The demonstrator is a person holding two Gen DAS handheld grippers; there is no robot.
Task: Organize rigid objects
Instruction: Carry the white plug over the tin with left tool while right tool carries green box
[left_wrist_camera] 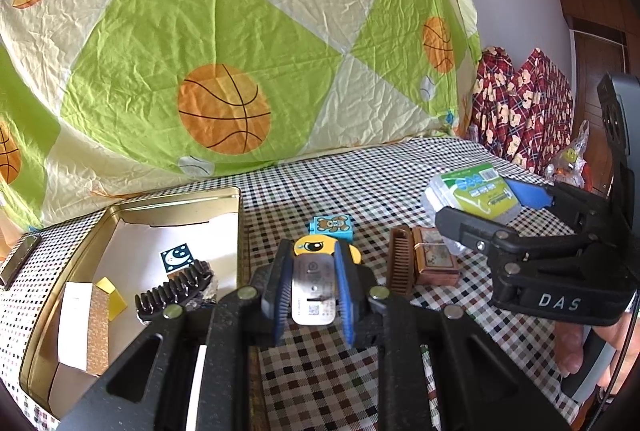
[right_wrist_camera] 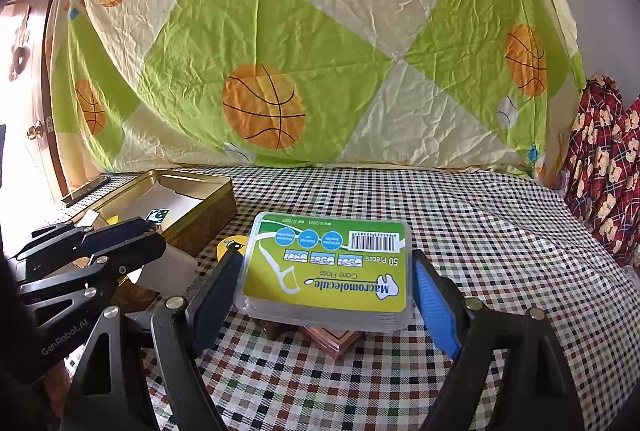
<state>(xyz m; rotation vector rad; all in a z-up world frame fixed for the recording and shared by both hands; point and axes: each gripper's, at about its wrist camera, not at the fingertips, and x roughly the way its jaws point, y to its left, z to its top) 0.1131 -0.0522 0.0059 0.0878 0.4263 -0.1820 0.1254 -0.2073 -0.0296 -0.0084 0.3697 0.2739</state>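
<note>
Checkered counter (left_wrist_camera: 460, 167) | tin (left_wrist_camera: 236, 199) partly filled, far left | left gripper (left_wrist_camera: 312, 295) grasping yellow tag (left_wrist_camera: 316, 245) | right gripper (right_wrist_camera: 324, 283) grasping floss box (right_wrist_camera: 326, 267) | comb (left_wrist_camera: 401, 263), blocks left

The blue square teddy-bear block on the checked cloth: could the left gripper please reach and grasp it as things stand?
Probably not yet: the left gripper is shut on a yellow-and-silver tag, though the blue teddy-bear block lies unobstructed just ahead.

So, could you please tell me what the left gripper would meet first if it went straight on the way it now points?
Probably the blue bear block on the checked tablecloth. The left gripper is shut on a flat silver and yellow tag whose yellow end already reaches close to the block, though depth is hard to judge.
</note>
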